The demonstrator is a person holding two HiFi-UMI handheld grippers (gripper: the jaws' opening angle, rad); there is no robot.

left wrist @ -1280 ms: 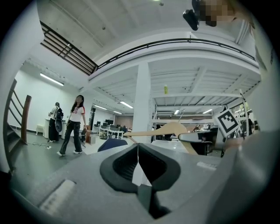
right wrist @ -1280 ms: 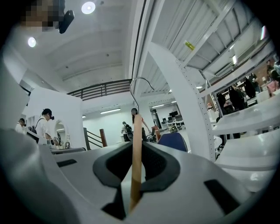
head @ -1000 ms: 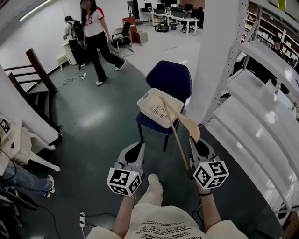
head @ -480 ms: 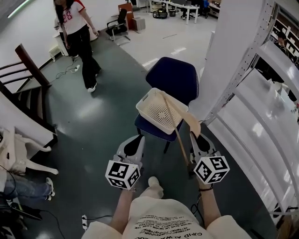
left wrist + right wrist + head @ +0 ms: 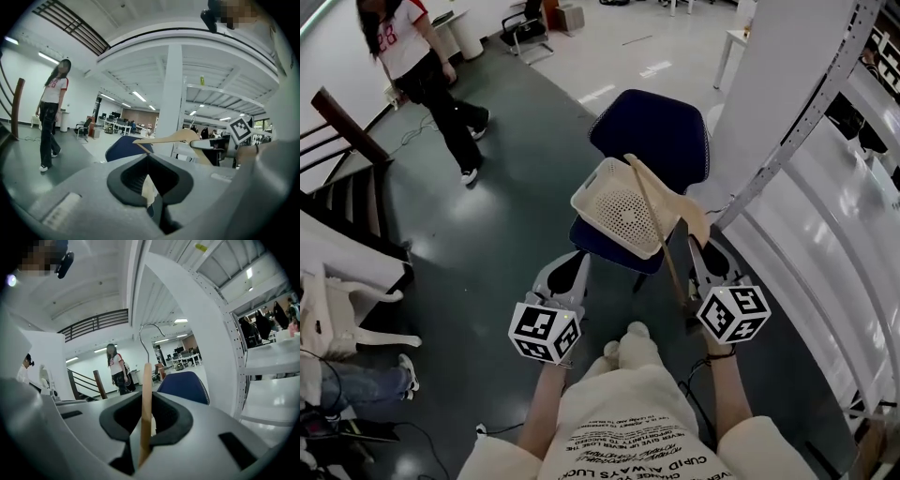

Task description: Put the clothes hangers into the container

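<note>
Hanger [image 5: 661, 246] of pale wood with a metal hook stands clamped in the right claw [image 5: 701, 258], its far arm reaching over the rim of the cream basket [image 5: 598, 192] on the blue chair [image 5: 656, 131]; whether it touches the rim I cannot tell. The left claw [image 5: 569, 270] is clenched on nothing, near the basket's front corner. The only writing that reads is "28" on the shirt of the person [image 5: 412, 66] at the upper left; the print on the wearer's own shirt [image 5: 619, 441] is upside down and too small to read.

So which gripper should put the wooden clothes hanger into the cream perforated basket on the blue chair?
Right. The right gripper clamps the wooden clothes hanger, whose far end reaches over the cream perforated basket. The left gripper holds nothing.
</note>
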